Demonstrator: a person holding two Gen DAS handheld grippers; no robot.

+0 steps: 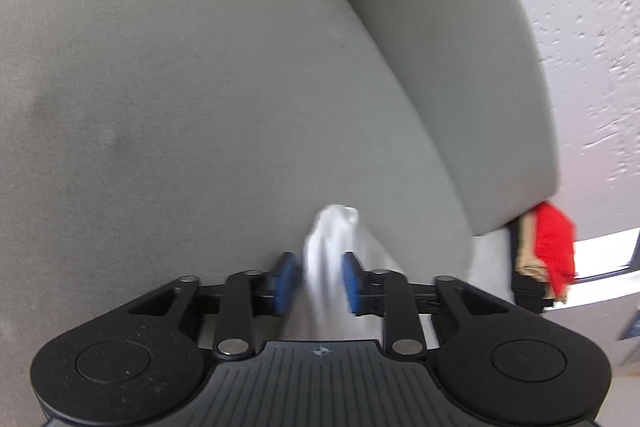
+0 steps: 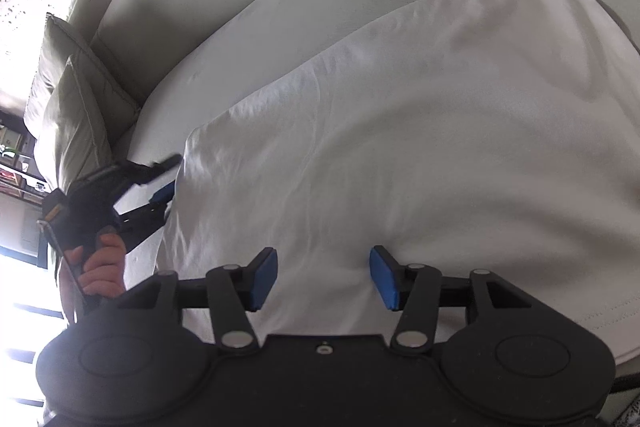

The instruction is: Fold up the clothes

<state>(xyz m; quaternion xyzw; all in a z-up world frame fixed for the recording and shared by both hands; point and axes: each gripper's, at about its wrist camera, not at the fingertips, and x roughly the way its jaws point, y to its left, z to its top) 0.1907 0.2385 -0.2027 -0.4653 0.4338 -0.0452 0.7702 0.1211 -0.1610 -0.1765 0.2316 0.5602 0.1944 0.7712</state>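
A white garment (image 2: 400, 131) lies spread flat on the pale sofa seat (image 2: 280, 11). My right gripper (image 2: 324, 279) hovers over the garment's near part with its blue pads (image 2: 264, 279) wide apart; cloth lies under them and nothing is pinched. At the garment's left edge a hand (image 2: 100, 267) holds my left gripper (image 2: 170, 177). In the left wrist view a blurred peak of the white garment (image 1: 330, 243) stands up between the left gripper (image 1: 320, 279)'s blue pads (image 1: 286, 277), which are close together on it. Grey seat cushion (image 1: 160, 107) fills the view beyond.
The sofa's back cushion (image 1: 440, 47) rises to the right, with a textured wall (image 1: 592, 27) behind it. A red cloth (image 1: 554, 247) lies on a dark and tan pile at the sofa's end. A pale pillow (image 2: 76, 107) leans at the far left, by a bright window.
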